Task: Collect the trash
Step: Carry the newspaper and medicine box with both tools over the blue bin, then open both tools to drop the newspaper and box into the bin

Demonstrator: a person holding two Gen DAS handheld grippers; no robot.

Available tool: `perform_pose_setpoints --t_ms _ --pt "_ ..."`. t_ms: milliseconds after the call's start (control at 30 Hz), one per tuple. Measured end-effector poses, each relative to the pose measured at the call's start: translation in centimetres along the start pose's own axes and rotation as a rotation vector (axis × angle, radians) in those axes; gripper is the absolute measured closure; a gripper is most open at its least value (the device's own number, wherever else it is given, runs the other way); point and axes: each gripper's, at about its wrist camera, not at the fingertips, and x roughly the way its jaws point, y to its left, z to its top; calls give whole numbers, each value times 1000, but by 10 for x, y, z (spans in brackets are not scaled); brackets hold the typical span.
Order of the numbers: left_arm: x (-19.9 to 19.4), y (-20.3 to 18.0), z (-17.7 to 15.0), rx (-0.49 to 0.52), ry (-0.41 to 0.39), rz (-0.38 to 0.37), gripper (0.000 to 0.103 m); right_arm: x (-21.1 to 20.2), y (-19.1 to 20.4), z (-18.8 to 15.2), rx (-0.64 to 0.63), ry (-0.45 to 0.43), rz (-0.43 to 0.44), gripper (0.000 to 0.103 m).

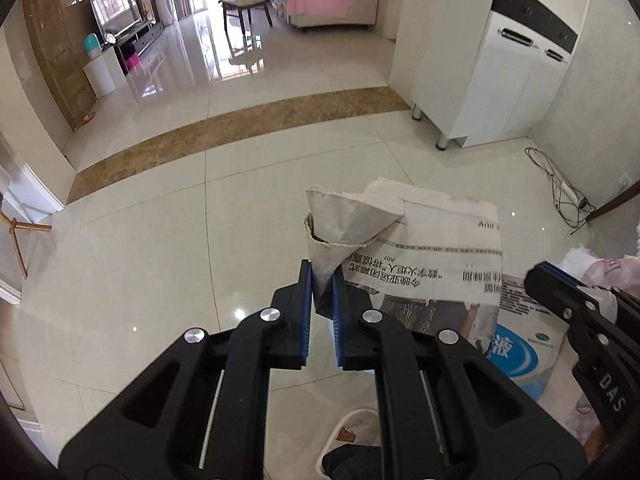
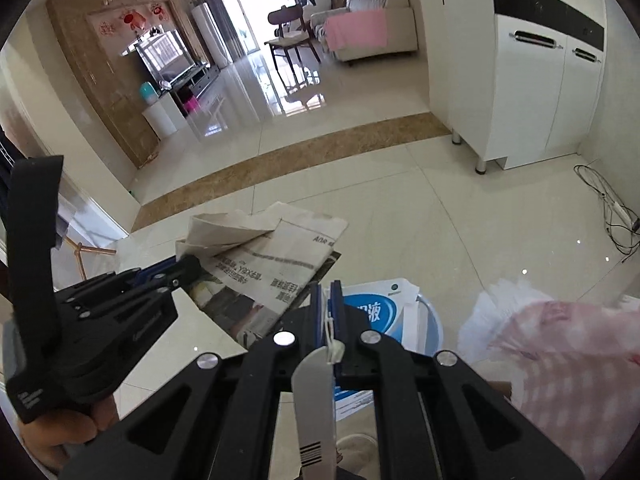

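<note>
A: Newspaper (image 1: 436, 256) is what you carry now with your left tongs (image 1: 321, 280). They are almost closed and pinch one folded corner of it; the rest of the sheets hangs open in the air over the tiled floor (image 1: 160, 240).

B: And my right tongs (image 2: 328, 304)?

A: They are nearly shut too. Between the pads I see a thin white strip, and a flat grey piece comes back from it toward the camera. What this thing is I cannot tell. I also cannot tell if the white and blue package (image 2: 372, 312) just behind the tips is part of the same grip.

B: Where does all this go?

A: Under the package, in the right wrist view, you see the pale rim of a round bin (image 2: 430, 320). A pink checked bag (image 2: 560, 364) lies at the right side, near it. I judge that you are at the carrying step: both pieces are lifted and are being brought to the bin.

B: So what does the next move ask of me?

A: The newspaper is wide and loose, and it is held only by one corner, so it may lie across the rim and not fall in. Bring the left tongs over the opening, let the low edge enter first, and then open them. Keep your two tongs apart, because they are close together now.
</note>
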Motion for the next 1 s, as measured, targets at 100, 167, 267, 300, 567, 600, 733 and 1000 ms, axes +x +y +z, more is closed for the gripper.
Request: perform_pose_setpoints --t_ms 100,167,267,300,567,600,733,1000 --pt "5 -1 1 4 11 -7 94 14 -5 2 16 -13 -3 93" --pt "9 -1 2 5 18 -18 94 23 -11 3 39 3 1 77" --pt "15 -4 1 7 36 -36 94 25 -18 3 53 4 -20 73" --pt "18 -4 1 7 42 -44 94 23 -20 1 50 3 -29 73" --pt "25 -23 -5 27 77 -116 93 -5 -25 -8 37 -49 -196 50" --pt "25 -26 -5 31 78 -125 93 -8 -25 -8 31 -57 -212 48" --pt "20 -36 -7 45 77 -161 93 -20 -27 -7 15 -88 -263 43" --pt "5 -51 1 63 54 -206 91 -58 -20 -3 -19 -202 -328 40"
